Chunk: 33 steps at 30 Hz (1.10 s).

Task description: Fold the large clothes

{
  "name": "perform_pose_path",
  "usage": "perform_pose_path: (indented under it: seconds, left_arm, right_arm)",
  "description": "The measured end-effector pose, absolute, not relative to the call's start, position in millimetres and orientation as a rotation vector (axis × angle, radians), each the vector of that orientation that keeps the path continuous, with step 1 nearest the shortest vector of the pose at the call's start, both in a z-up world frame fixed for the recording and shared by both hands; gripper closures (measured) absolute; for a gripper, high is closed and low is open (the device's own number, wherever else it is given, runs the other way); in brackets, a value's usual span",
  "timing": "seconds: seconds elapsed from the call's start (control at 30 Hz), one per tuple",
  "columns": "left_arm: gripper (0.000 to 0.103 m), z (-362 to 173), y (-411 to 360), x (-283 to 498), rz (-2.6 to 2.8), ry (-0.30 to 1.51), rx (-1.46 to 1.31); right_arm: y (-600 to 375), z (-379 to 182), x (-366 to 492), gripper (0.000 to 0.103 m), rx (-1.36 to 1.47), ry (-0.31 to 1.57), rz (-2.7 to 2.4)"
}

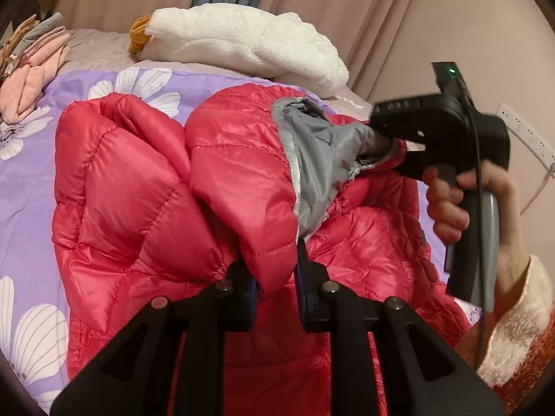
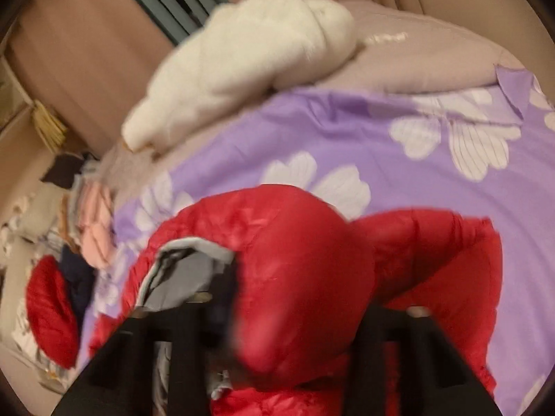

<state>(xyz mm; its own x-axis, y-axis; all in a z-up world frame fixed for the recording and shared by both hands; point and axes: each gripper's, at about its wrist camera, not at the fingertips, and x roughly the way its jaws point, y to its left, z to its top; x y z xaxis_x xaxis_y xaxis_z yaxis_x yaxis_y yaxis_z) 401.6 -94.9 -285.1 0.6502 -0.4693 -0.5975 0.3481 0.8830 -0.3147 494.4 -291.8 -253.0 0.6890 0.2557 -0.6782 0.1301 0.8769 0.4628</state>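
The red puffer jacket (image 1: 145, 187) lay bunched on the purple floral quilt (image 1: 27, 180) of a bed, part of it lifted off the cover by both tools, most likely so that a section could be carried over the rest as a fold. Its shell was slick, shiny nylon stitched into plump quilted panels, and where it gaped a smooth grey lining (image 1: 312, 152) with a pale trim showed. The left gripper (image 1: 274, 287) stood narrow, its fingers pinching a rounded red edge of the jacket that bulged up between them. The right gripper (image 1: 385, 138), seen from the left wrist view, had its black tips pushed into the grey lining at the opening; its jaws looked drawn in on that cloth, though the blurred right wrist view left the contact itself unclear. A hand (image 1: 461, 197) in a fluffy cream cuff (image 1: 520, 294) gripped that tool's handle. The two holds sat apart on the garment, which would keep the slippery fabric spread rather than sagging. Beyond the jacket, a white fleecy garment (image 1: 249, 41) lay heaped on a dull pink pillow (image 2: 416, 55), soft and thick in texture. To the side rested a loose pile of pink clothes (image 1: 31, 69), and beige curtains (image 1: 347, 7) hung behind the bed.
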Motion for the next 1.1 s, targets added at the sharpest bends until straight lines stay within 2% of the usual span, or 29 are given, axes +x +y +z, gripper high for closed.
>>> perform_pose_path:
  seconds: [0.3, 0.5, 0.67, 0.93, 0.97, 1.03, 1.07, 1.1]
  left_arm:
    - [0.084, -283.2, -95.3, 391.2, -0.432, 0.722, -0.181]
    - [0.084, -276.0, -83.8, 379.8, -0.418, 0.717, -0.169]
    - [0.079, -280.4, -76.2, 369.3, -0.395, 0.741, -0.184]
    - [0.074, -272.4, -42.2, 346.7, -0.402, 0.779, -0.254]
    - [0.072, -271.5, -39.5, 343.4, -0.393, 0.783, -0.247]
    - [0.062, -270.8, -34.0, 334.4, -0.358, 0.808, -0.229]
    - [0.042, -270.2, -30.4, 330.5, -0.321, 0.814, -0.226]
    - [0.031, -268.0, -21.7, 324.1, -0.272, 0.798, -0.243]
  right_arm:
    - [-284.8, -226.1, 426.5, 0.083, 0.387, 0.658, 0.097]
    - [-273.4, -236.6, 358.7, 0.085, 0.296, 0.576, 0.154]
    - [-252.7, -226.0, 310.7, 0.084, 0.208, 0.469, 0.262]
    - [-238.8, -240.9, 282.9, 0.084, 0.057, 0.542, 0.352]
    - [-239.8, -243.6, 279.7, 0.084, 0.064, 0.557, 0.369]
    - [-240.2, -252.2, 276.4, 0.084, 0.074, 0.612, 0.382]
    - [-240.0, -255.0, 273.4, 0.084, 0.069, 0.625, 0.371]
    - [-238.0, -258.5, 270.1, 0.084, 0.056, 0.64, 0.36]
